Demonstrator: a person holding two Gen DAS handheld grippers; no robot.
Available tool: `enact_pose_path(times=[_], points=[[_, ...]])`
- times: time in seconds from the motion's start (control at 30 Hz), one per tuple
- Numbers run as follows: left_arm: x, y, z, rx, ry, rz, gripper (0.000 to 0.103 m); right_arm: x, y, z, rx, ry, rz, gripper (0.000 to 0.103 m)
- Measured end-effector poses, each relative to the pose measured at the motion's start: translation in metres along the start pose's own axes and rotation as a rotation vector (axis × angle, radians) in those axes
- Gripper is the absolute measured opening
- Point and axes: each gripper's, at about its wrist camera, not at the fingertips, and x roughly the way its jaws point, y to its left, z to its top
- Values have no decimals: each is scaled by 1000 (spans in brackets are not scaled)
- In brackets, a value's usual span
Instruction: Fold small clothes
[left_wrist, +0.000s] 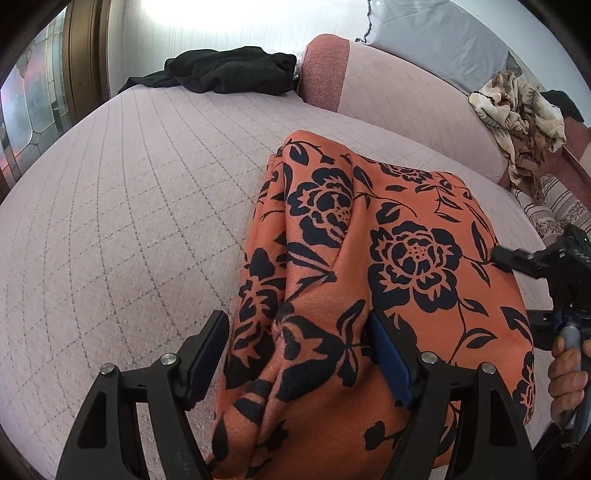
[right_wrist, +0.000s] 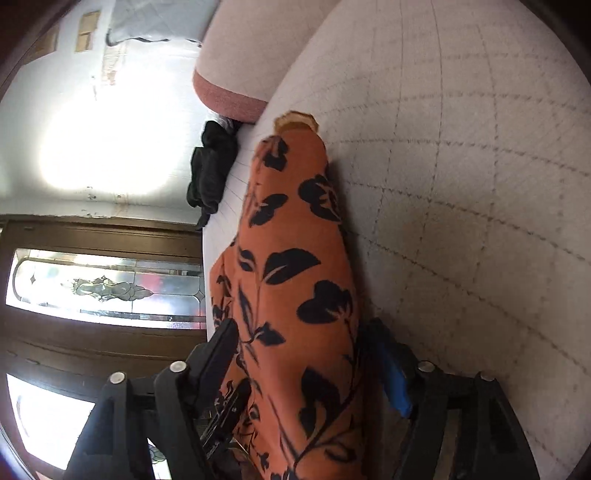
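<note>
An orange garment with black flower print (left_wrist: 369, 258) lies folded lengthwise on the pale pink quilted bed (left_wrist: 129, 221). My left gripper (left_wrist: 297, 343) is open, with its jaws on either side of the garment's near end, cloth bunched between them. My right gripper (right_wrist: 299, 350) is open too, its jaws straddling the garment's edge (right_wrist: 295, 258) from the right side. It also shows in the left wrist view (left_wrist: 517, 258), held by a hand, its tip touching the cloth's right edge.
A black garment (left_wrist: 225, 70) lies crumpled at the far end of the bed. A pink bolster (left_wrist: 369, 81) runs along the back right. A beige patterned cloth (left_wrist: 521, 122) hangs at right. A door with stained glass (right_wrist: 103, 288) stands beyond the bed.
</note>
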Motion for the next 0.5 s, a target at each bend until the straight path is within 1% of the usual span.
enact_pose_path(times=[0.03,0.07,0.1,0.13,0.17,0.2,0.23,0.27,0.33,0.4,0.43,0.47,0.5], points=[[0,1,0,-4,0,-1,78,5,11,0,-48,2,-45,39],[0,2,0,-7,2,-4,78,5,30,-5,-141,-18,-95,31],[0,3,0,-11,4,-10,78,1,49,-13,-232,-46,-146,29],[1,2,0,-14,6,-15,78,-3,60,-20,-285,-79,-196,28],[2,1,0,-12,9,-15,78,-1,61,-24,-321,-103,-264,28],[3,0,0,-6,11,-14,78,9,53,-26,-329,-84,-336,29],[2,-1,0,-1,7,-6,78,17,44,-24,-313,-69,-351,29],[1,-1,-1,2,1,-3,78,14,41,-21,-286,-74,-302,32],[0,0,-1,-1,0,-5,78,4,42,-15,-221,-74,-209,41],[0,1,-2,-9,4,-9,78,-8,42,-6,-164,-118,-116,82],[0,0,-2,-9,4,-7,78,-12,41,0,-139,-149,-78,84],[0,-1,-1,-7,3,-5,78,-13,38,6,-113,-159,-51,85],[-1,-1,-2,-5,3,-4,78,-8,34,15,-76,-147,-33,84]])
